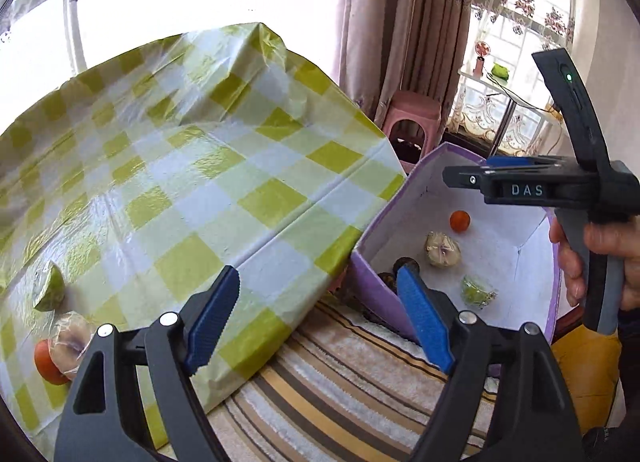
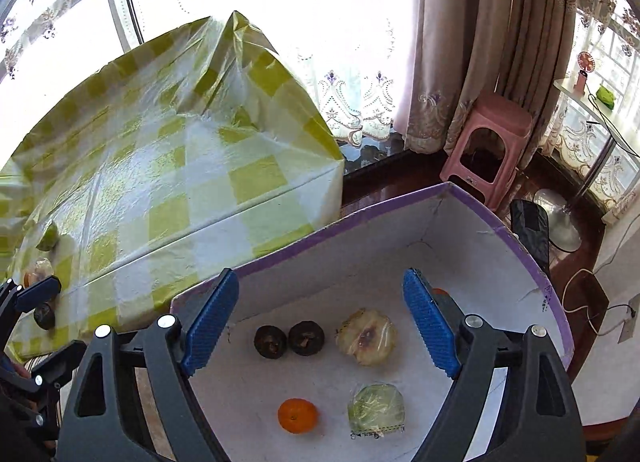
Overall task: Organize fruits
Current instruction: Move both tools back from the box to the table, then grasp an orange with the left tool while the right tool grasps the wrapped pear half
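Observation:
A purple box with a white inside (image 2: 400, 198) (image 1: 376, 274) stands beside the table. In it lie an orange (image 2: 298, 415), two dark round fruits (image 2: 271, 341), a wrapped pale cut fruit (image 2: 366, 336) and a wrapped green piece (image 2: 376, 408). My right gripper (image 2: 320, 322) hangs open and empty above the box; it also shows in the left wrist view (image 1: 472, 174). My left gripper (image 1: 320, 318) is open and empty over the table's corner. On the table (image 1: 200, 166) lie a green fruit wedge (image 1: 50, 290), a wrapped fruit (image 1: 72, 340) and an orange (image 1: 46, 364).
The table has a green and white checked cloth. A striped rug (image 1: 340, 394) covers the floor below. A pink stool (image 2: 488, 146) stands by the curtains. A dark fruit (image 2: 44, 316) lies at the table's near edge by the left gripper.

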